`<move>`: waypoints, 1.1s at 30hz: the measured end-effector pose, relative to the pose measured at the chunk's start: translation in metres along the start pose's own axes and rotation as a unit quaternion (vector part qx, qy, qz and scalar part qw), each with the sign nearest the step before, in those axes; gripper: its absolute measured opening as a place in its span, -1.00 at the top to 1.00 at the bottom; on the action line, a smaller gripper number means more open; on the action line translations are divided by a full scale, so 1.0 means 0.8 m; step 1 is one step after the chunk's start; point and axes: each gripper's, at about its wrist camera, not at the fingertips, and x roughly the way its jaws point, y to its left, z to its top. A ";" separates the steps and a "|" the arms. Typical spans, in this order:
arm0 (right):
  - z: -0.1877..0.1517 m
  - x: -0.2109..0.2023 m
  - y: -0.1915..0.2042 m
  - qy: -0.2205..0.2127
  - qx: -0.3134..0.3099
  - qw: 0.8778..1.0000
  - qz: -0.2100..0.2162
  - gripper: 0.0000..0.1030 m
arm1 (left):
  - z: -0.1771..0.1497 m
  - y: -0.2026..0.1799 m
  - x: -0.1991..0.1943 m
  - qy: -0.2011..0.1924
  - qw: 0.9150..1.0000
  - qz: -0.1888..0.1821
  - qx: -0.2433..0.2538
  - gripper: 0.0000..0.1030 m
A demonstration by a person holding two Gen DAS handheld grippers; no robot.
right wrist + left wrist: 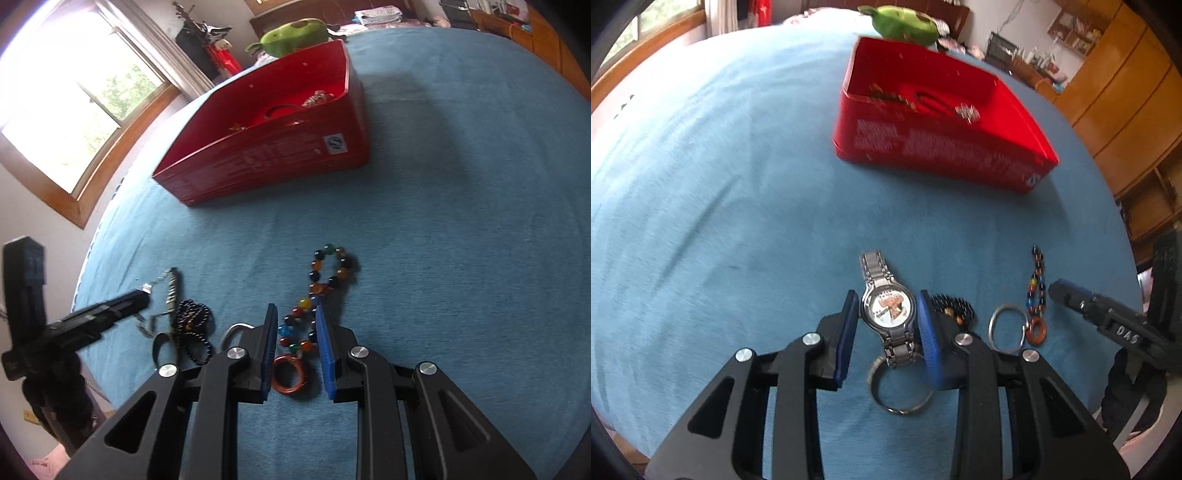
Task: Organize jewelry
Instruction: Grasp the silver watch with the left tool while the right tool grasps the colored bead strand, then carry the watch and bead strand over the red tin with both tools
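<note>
A silver watch (888, 310) with a white dial sits between the blue pads of my left gripper (887, 295), which is shut on its case. In the right wrist view the watch band (171, 288) dangles from that gripper (142, 295). My right gripper (295, 308) points down at a multicoloured bead bracelet (330, 266) on the blue cloth. Its pads are closed in on the beads from both sides. A copper ring (290, 374) lies at the bracelet's near end. The left wrist view shows the right gripper (1054, 288) beside the bead bracelet (1036, 280).
An open red box (942, 147) with several pieces of jewellery inside stands further back, also the red box (277, 158). A black bead bracelet (955, 306), a silver bangle (1006, 328) and a silver ring (899, 387) lie nearby. A green plush toy (905, 22) sits behind the box.
</note>
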 end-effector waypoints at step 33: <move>0.031 -0.030 0.018 -0.032 -0.021 0.997 0.069 0.86 | 0.019 0.016 -0.021 -0.041 0.999 -0.006 -0.015 0.40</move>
